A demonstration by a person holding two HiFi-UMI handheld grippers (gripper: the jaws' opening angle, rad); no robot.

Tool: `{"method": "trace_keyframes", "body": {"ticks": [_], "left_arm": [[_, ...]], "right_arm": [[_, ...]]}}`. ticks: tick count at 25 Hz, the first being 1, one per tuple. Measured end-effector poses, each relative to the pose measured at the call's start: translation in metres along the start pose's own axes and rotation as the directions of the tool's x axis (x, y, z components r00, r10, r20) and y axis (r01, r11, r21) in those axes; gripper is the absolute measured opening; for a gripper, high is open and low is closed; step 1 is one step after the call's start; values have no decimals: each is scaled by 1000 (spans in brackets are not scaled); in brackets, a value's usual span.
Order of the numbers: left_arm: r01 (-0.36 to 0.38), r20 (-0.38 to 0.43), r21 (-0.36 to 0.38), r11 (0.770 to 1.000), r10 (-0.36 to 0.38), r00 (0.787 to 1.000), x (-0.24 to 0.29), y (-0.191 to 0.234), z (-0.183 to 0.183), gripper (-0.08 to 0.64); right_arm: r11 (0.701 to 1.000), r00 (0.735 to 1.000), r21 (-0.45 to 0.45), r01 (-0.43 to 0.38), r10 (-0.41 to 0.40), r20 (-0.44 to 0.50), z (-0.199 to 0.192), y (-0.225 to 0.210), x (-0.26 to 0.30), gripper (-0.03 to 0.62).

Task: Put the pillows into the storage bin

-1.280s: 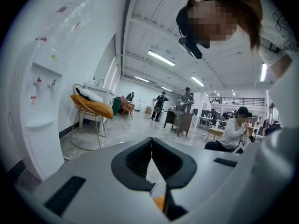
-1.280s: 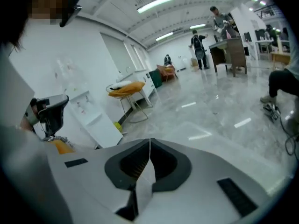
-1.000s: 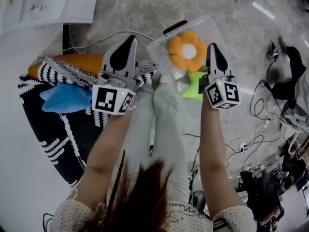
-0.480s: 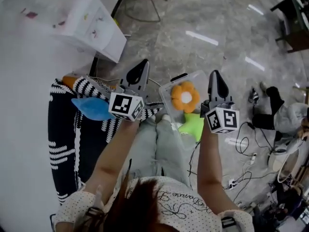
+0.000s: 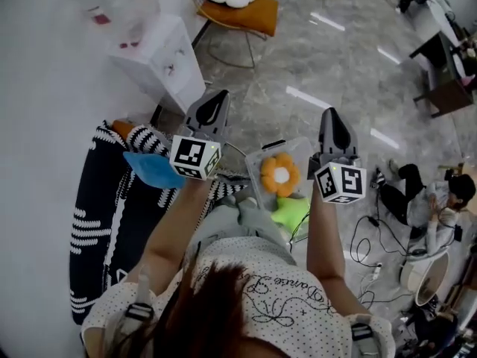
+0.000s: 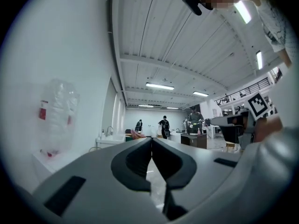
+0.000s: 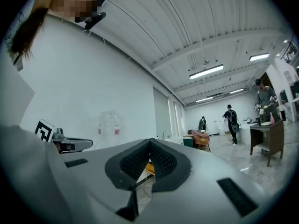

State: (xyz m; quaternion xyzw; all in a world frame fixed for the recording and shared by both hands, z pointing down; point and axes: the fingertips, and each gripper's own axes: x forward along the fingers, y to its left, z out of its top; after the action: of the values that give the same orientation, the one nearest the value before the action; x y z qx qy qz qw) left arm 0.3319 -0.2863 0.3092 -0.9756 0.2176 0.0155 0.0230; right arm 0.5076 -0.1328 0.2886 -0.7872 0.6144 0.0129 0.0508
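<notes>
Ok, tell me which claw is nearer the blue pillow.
Left. The left claw is held up over the right edge of the blue pillow, which lies on the rug; the right claw is beyond the storage bin.

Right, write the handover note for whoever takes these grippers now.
Left gripper: shut, empty, held level in the air. Right gripper: the same.
Orange flower pillow lies in the clear storage bin.
Green pillow lies at the bin's near side; I cannot tell whether it is inside. Blue pillow is on the striped rug.
Done: flower pillow. Left: blue pillow, probably the green one too.
</notes>
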Motion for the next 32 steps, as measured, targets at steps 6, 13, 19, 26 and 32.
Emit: {"method": "trace_keyframes", "body": {"ticks": [6,13,19,26,32], "left_arm": [[-104,40,15,994,104,994,-41,21,22,5],[-363,52,42,931,361,931,-137,69,31,5],[-564,49,61,824,562,826,-238,112,36,5],[-752,53,68,656,750,659,-379,129,42,5],[-838,69,23,545,836,545,-486,124,48,5]], "right_arm": [[994,993,-10,-111,111,26,13,39,16,21],[928,928,13,-371,371,29,6,126,43,12],[814,814,25,-581,580,27,0,231,60,12],[643,644,41,-765,765,21,-5,359,41,12],[544,545,45,-838,838,13,-9,455,-2,12]]}}
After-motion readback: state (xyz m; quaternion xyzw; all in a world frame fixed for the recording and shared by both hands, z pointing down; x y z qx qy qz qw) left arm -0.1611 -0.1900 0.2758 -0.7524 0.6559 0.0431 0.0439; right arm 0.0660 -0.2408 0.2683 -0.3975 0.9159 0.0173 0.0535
